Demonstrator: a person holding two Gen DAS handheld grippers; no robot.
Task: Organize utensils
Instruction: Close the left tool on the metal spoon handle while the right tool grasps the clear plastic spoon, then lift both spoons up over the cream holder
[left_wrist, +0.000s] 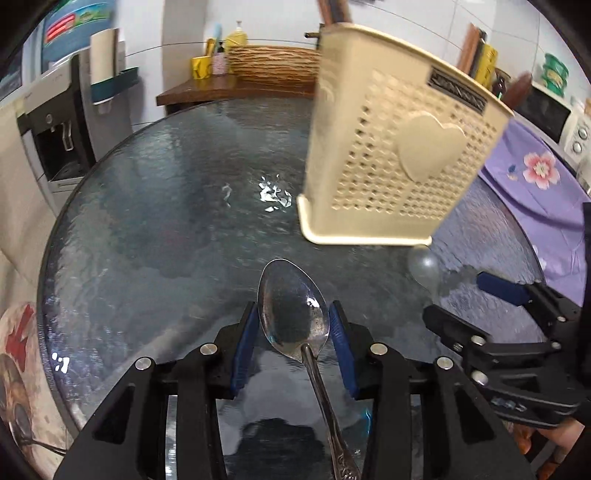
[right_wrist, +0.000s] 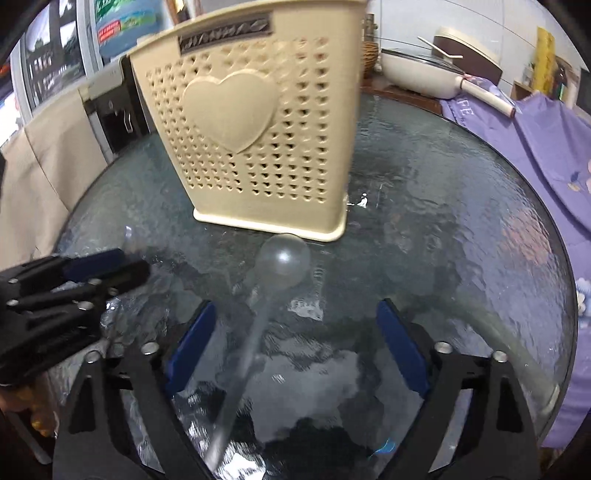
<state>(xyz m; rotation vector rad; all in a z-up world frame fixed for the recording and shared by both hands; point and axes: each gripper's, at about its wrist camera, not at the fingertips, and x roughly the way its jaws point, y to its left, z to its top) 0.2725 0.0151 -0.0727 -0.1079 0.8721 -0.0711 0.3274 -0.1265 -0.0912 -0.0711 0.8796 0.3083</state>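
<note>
Round textured glass tabletop (left_wrist: 155, 229) is filling both views, its rim curving at nine o'clock and open glass lying left of the beige perforated plastic utensil caddy with a raised heart (left_wrist: 399, 158), which is standing at one o'clock. The left gripper (left_wrist: 293, 339) is sitting with jaws parted narrowly around the bowl of a polished steel spoon with an ornate handle (left_wrist: 291, 317); actual contact is not clear. The right gripper (right_wrist: 295, 339) is gaping wide, a blurred grey spoon (right_wrist: 282, 264) lying between its pads with its bowl just before the caddy's base. The caddy's dark label is unreadable; purple cloth (right_wrist: 535, 147) at two o'clock is showing "FE".
</note>
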